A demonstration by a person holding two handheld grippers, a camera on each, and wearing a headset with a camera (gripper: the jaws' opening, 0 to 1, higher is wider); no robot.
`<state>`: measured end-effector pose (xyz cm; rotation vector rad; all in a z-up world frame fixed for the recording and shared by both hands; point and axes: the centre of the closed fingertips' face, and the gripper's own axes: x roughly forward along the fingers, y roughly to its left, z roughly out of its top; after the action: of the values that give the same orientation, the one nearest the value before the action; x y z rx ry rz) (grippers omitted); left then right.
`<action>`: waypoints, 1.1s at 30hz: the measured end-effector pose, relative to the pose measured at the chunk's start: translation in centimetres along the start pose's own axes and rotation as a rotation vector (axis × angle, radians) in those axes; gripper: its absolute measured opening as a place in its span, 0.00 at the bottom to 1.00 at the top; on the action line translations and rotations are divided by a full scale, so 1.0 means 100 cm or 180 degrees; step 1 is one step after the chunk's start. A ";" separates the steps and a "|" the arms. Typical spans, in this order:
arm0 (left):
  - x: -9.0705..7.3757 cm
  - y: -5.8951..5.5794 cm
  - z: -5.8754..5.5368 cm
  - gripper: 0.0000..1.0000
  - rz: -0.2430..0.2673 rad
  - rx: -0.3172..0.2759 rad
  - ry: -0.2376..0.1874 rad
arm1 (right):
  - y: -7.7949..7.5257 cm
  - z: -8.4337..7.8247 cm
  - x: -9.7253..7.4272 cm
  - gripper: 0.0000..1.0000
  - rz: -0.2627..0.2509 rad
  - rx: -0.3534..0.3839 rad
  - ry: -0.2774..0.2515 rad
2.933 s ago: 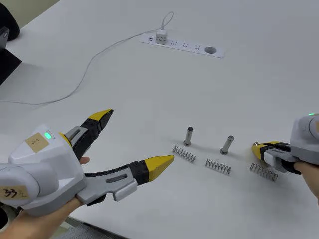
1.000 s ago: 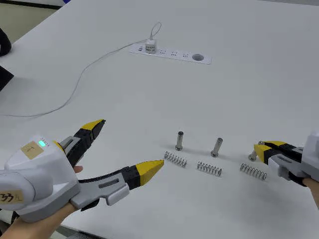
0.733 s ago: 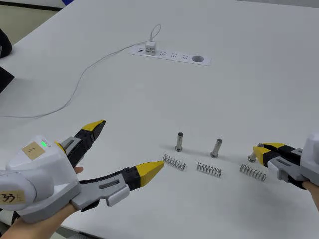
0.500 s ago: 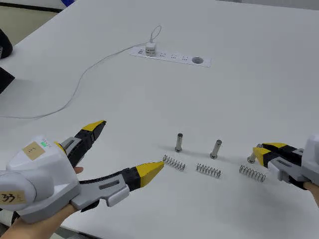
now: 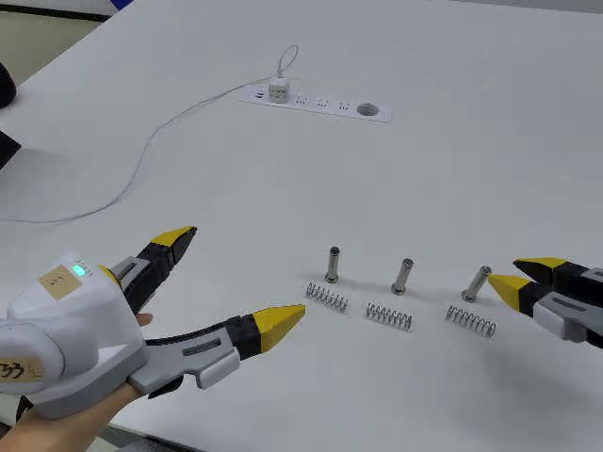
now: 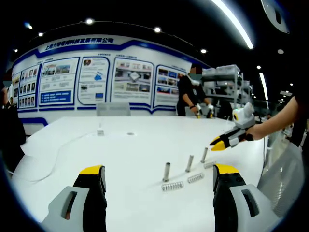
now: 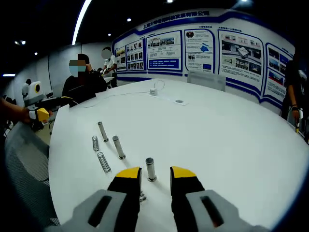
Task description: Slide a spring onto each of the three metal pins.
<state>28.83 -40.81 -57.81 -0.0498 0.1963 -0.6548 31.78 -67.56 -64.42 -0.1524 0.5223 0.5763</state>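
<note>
**A:** How was the left tool [image 5: 237, 275] set?

**B:** Released. Its jaws were spread wide with nothing between them. It hung low over the near side of the white counter [image 5: 452, 169], with its yellow tips pointing toward the row of parts.

**A:** And the right tool [image 5: 516, 272]?

**B:** Also released, but only by a narrow gap, and it gripped nothing. Its tips sat just beside the right pin [image 5: 478, 282] without touching it. In the right gripper view that pin stood just beyond the gap between the jaws.

**A:** Where were the other pins?

**B:** The middle pin [image 5: 403, 276] and the left pin [image 5: 333, 264] stood in the same row, each on its wider end and well apart from its neighbour. The left pin was the one nearest the left tool's lower tip, though a stretch of bare counter lay between them.

**A:** And the springs?

**B:** All three lay on their sides on the counter, not on the pins. The left spring [image 5: 326, 298], middle spring [image 5: 388, 316] and right spring [image 5: 470, 322] each rested just in front of its own pin, on the person's side. The right spring lay close below the right tool's tips.

**A:** Anything farther out?

**B:** A white power strip [image 5: 320, 102] lay well beyond the pins, with a small charger [image 5: 278, 90] plugged in. A pale cable [image 5: 141, 165] curved away from it toward the left edge. In the left gripper view, blue-and-white display boards [image 6: 96, 77] lined the far wall.
</note>
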 end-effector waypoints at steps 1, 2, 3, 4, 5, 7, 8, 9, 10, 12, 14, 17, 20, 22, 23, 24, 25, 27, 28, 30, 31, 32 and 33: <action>0.000 0.000 0.000 0.94 0.0001 0.0009 0.0004 | 0.001 -0.007 0.000 0.26 0.0034 -0.0088 0.0059; 0.000 0.000 0.000 0.94 0.0003 0.0014 0.0003 | 0.004 -0.011 0.000 0.26 0.0097 -0.0143 0.0089; 0.000 0.000 0.000 0.94 0.0008 0.0012 0.0000 | 0.009 -0.017 0.000 0.26 0.0210 -0.0188 0.0115; 0.000 0.001 0.000 0.94 0.0015 0.0003 0.0000 | 0.012 -0.019 0.001 0.26 0.0281 -0.0212 0.0102; 0.000 0.001 -0.001 0.94 0.0023 -0.0004 0.0007 | 0.015 -0.021 0.002 0.26 0.0343 -0.0243 0.0097; 0.000 0.003 -0.002 0.94 0.0042 -0.0024 0.0028 | 0.023 -0.027 0.004 0.26 0.0492 -0.0303 0.0111; 0.000 0.004 -0.003 0.94 0.0048 -0.0036 0.0041 | 0.024 -0.029 0.005 0.26 0.0513 -0.0316 0.0116; 0.000 0.004 -0.004 0.94 0.0058 -0.0045 0.0053 | 0.026 -0.031 0.007 0.26 0.0544 -0.0327 0.0102; 0.000 0.004 -0.004 0.94 0.0063 -0.0046 0.0055 | 0.028 -0.032 0.008 0.26 0.0587 -0.0354 0.0088; 0.000 0.004 -0.005 0.93 0.0065 -0.0057 0.0068 | 0.029 -0.036 0.012 0.26 0.0621 -0.0363 0.0127; 0.000 0.004 -0.007 0.93 0.0061 -0.0053 0.0095 | 0.029 -0.040 0.015 0.25 0.0647 -0.0412 0.0167; 0.001 0.001 -0.010 0.93 0.0031 -0.0016 0.0154 | 0.032 -0.043 0.018 0.24 0.0733 -0.0455 0.0185; 0.002 -0.002 -0.012 0.93 -0.0005 0.0043 0.0195 | 0.033 -0.047 0.021 0.22 0.0761 -0.0493 0.0215; 0.002 -0.004 -0.013 0.93 -0.0024 0.0064 0.0221 | 0.033 -0.048 0.021 0.19 0.0792 -0.0491 0.0193; 0.002 -0.004 -0.013 0.93 -0.0037 0.0054 0.0226 | 0.034 -0.048 0.021 0.18 0.0805 -0.0479 0.0177; 0.002 -0.005 -0.013 0.93 -0.0048 0.0040 0.0219 | 0.034 -0.048 0.021 0.18 0.0815 -0.0481 0.0157; 0.002 -0.005 -0.014 0.93 -0.0058 0.0030 0.0218 | 0.035 -0.048 0.021 0.17 0.0827 -0.0486 0.0155; 0.002 -0.005 -0.016 0.93 -0.0065 0.0001 0.0236 | 0.036 -0.049 0.020 0.16 0.0865 -0.0471 0.0120; 0.002 -0.005 -0.016 0.92 -0.0068 -0.0013 0.0240 | 0.037 -0.049 0.020 0.15 0.0886 -0.0476 0.0102; 0.002 -0.005 -0.015 0.92 -0.0079 -0.0018 0.0225 | 0.038 -0.049 0.019 0.14 0.0892 -0.0475 0.0082; 0.002 -0.006 -0.014 0.92 -0.0087 -0.0020 0.0207 | 0.038 -0.049 0.019 0.13 0.0896 -0.0483 0.0078; 0.002 -0.006 -0.013 0.92 -0.0090 -0.0016 0.0203 | 0.038 -0.049 0.019 0.13 0.0902 -0.0500 0.0076; 0.002 -0.005 -0.013 0.92 -0.0093 -0.0009 0.0201 | 0.039 -0.049 0.019 0.12 0.0917 -0.0497 0.0076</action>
<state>28.39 -41.32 -59.07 -0.0349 0.2579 -0.6858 28.87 -64.75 -69.59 -0.2345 0.5260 0.8981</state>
